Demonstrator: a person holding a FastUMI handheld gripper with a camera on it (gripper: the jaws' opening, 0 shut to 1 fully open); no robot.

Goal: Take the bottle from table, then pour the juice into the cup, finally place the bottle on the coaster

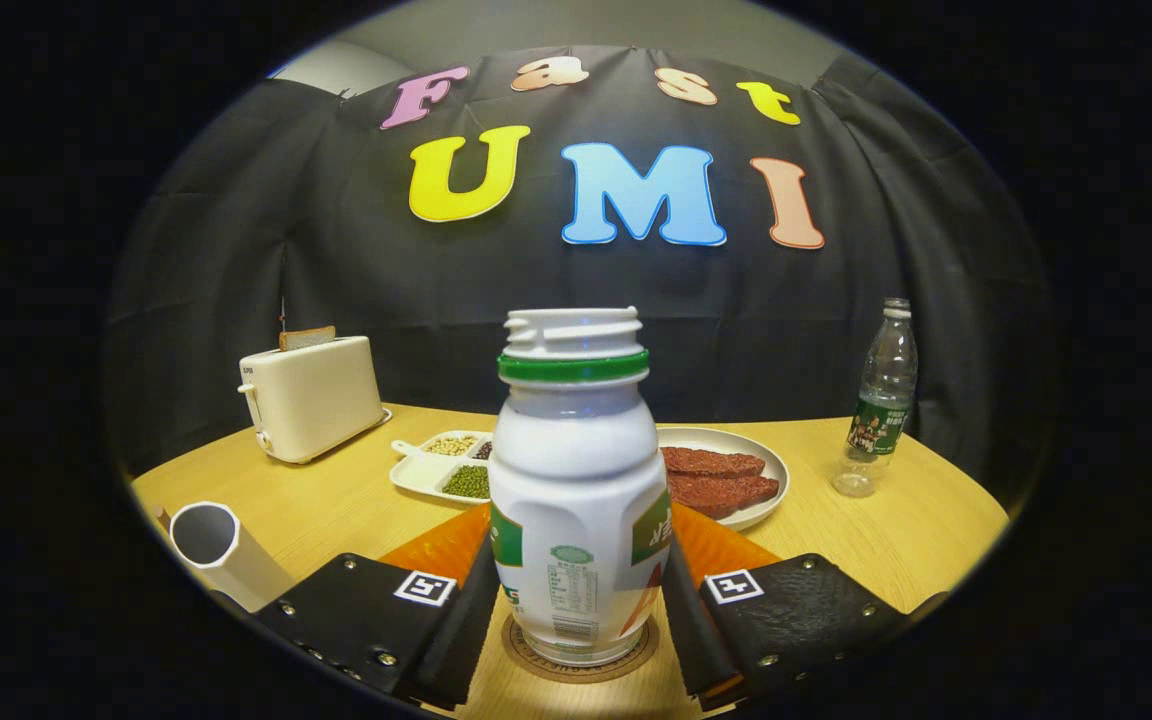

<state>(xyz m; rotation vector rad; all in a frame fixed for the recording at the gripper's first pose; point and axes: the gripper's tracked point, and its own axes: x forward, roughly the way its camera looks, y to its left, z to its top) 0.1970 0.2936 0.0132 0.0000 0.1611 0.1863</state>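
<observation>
Plastic, wood grain and cloth, mostly smooth

The juice bottle (578,500) is glossy white plastic with a printed label; the desk (896,530) shows matt light wood grain. The toaster (311,398) looks smooth cream plastic, the water bottle (881,400) clear plastic, the plate (771,470) glazed white. The hand-held gripper (581,610), fingers against the bottle, has pebbled faces with metal rivets.

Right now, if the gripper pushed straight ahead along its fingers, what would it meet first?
The white bottle, upright on the coaster, already sits between the gripper's fingers, seemingly touching both. Straight beyond it lies the plate of meat, though depth is hard to judge.
</observation>
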